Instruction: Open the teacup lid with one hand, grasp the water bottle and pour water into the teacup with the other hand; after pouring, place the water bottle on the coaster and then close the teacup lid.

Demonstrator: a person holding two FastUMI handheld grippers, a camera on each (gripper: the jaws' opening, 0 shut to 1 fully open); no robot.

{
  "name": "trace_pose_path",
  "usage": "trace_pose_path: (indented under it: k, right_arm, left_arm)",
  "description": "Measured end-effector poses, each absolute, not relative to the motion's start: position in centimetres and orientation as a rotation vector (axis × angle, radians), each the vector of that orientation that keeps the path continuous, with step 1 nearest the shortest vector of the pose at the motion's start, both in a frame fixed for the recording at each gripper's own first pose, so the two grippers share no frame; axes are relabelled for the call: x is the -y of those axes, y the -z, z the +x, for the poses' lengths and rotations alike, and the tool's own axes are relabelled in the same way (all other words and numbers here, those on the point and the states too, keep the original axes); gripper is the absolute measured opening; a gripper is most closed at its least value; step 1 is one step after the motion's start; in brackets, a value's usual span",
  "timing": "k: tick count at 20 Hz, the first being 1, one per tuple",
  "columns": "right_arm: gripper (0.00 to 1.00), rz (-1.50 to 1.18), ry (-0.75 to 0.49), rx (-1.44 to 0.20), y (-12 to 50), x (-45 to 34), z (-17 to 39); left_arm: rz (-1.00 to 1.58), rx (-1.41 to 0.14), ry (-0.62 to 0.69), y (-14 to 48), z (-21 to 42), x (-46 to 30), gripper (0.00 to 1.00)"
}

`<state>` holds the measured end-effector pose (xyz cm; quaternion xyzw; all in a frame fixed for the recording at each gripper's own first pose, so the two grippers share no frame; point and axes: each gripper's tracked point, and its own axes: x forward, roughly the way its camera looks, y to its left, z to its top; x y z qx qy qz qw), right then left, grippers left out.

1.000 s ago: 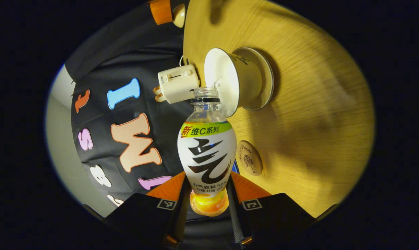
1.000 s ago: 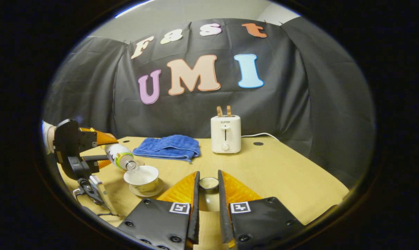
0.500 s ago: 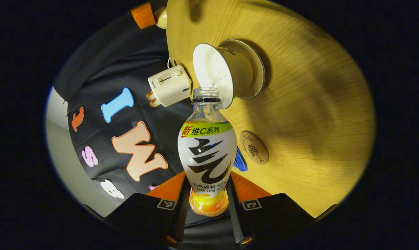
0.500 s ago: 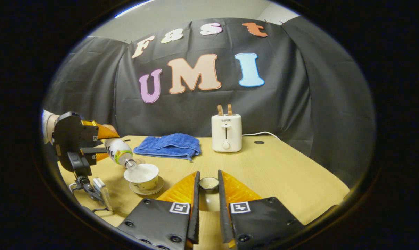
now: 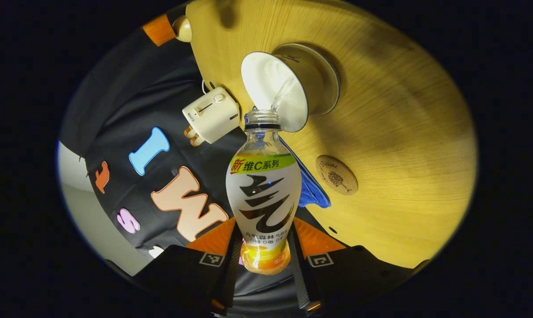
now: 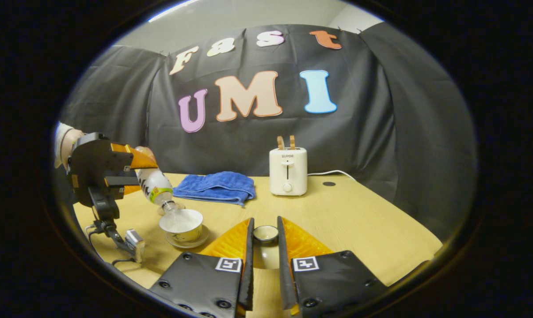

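My left gripper [image 5: 264, 256] is shut on the base of an uncapped water bottle [image 5: 263, 194] with a white, green and orange label. The bottle is tipped mouth-down, and a thin stream of water runs from its neck into the white teacup [image 5: 275, 90] on its saucer [image 5: 326, 84]. The right gripper view shows the same bottle [image 6: 155, 186] held steeply over the teacup [image 6: 181, 224] by the left gripper [image 6: 136, 174]. My right gripper [image 6: 264, 236] is shut on the knob of the small teacup lid [image 6: 265, 232], held above the table. A round wooden coaster [image 5: 336, 175] lies beside the cup.
A white toaster [image 6: 287, 171] with two slices in it stands at the back of the wooden table [image 6: 359, 221], its cord running right. A folded blue towel [image 6: 215, 187] lies left of it. A hand and sleeve [image 6: 65, 141] hold the left gripper at the far left.
The left gripper has risen and tipped the bottle more steeply over the teacup, and water keeps flowing. The right gripper holds the lid in the same place.
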<state>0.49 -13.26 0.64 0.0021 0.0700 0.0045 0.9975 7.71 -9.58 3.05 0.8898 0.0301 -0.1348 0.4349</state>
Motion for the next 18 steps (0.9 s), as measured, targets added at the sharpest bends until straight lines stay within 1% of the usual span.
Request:
trace_pose_path:
  k: [1,2,3,4,5,6,11,13,18]
  right_arm:
    - [0.27,0.004,-0.009,-0.140,-0.6,13.2,0.5]
    - [0.29,0.002,-0.010,-0.139,-0.5,13.2,0.5]
    - [0.28,-0.002,-0.011,-0.139,-0.6,13.1,0.5]
    - [0.29,-0.008,-0.015,-0.138,-0.7,12.9,0.4]
    - [0.27,-0.012,-0.018,-0.135,-0.7,12.7,0.4]
    - [0.29,-0.016,-0.021,-0.133,-0.8,12.6,0.3]
    - [0.29,-0.015,-0.027,-0.125,-1.0,12.4,0.3]
    - [0.27,-0.013,-0.023,-0.125,-1.0,12.6,0.3]
    - [0.28,-0.014,-0.026,-0.132,-0.7,12.4,0.3]
  left_arm:
    - [2.226,-0.066,0.334,-3.2,7.7,9.9,0.53]
    - [2.242,-0.062,0.334,-3.5,7.6,10.0,0.53]
    - [2.256,-0.056,0.335,-3.7,7.6,10.2,0.54]
    - [2.270,-0.049,0.334,-3.9,7.5,10.5,0.54]
    - [2.280,-0.040,0.337,-4.0,7.6,10.9,0.53]
    - [2.288,-0.034,0.335,-4.2,7.7,11.2,0.53]
    - [2.314,-0.004,0.333,-4.8,7.4,11.8,0.53]
    - [2.319,-0.006,0.333,-4.8,7.6,11.7,0.53]
    - [2.313,-0.027,0.346,-4.6,7.6,11.5,0.53]
